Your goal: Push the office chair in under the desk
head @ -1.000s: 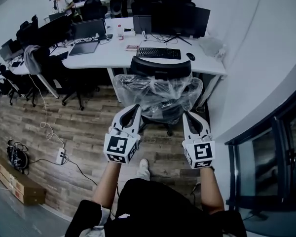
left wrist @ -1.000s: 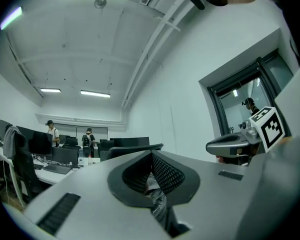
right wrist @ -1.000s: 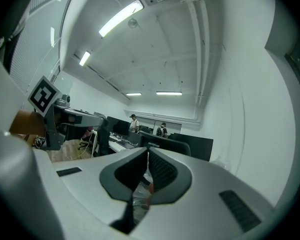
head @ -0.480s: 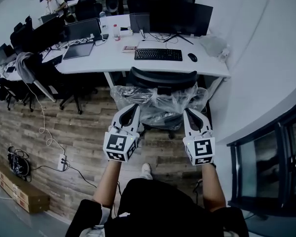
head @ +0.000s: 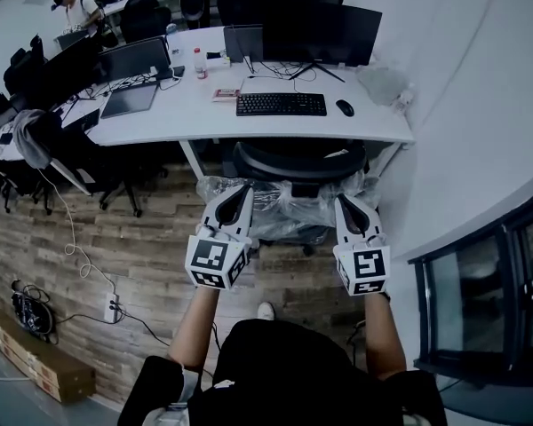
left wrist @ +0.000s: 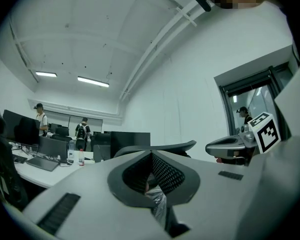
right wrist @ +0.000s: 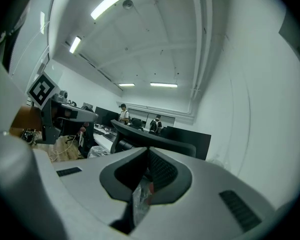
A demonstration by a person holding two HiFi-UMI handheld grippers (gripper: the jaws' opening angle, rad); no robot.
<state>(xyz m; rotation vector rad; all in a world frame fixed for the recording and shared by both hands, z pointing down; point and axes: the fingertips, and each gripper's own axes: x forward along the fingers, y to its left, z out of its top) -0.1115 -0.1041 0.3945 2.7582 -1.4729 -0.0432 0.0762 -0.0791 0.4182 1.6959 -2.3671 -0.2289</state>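
A black office chair (head: 295,160), its backrest wrapped in clear plastic (head: 284,204), stands at the white desk (head: 204,122), headrest at the desk's front edge. My left gripper (head: 240,195) and right gripper (head: 348,206) point level at the wrapped backrest, one on each side, tips against the plastic. Both are shut. In the left gripper view the left gripper (left wrist: 151,156) has crinkled film (left wrist: 158,202) showing in the slit below its pads, with the headrest (left wrist: 165,146) just beyond. The right gripper view shows the right gripper (right wrist: 149,151) the same way, behind the headrest (right wrist: 155,141).
On the desk lie a keyboard (head: 281,104), a mouse (head: 344,107), monitors (head: 315,32) and a laptop (head: 129,98). More chairs (head: 93,162) stand to the left. A wall (head: 480,105) runs close on the right. A power strip (head: 113,307) with cable lies on the floor.
The chair has rolled toward the desk and its headrest now sits at the desk edge. Both grippers have travelled forward with it, staying shut.
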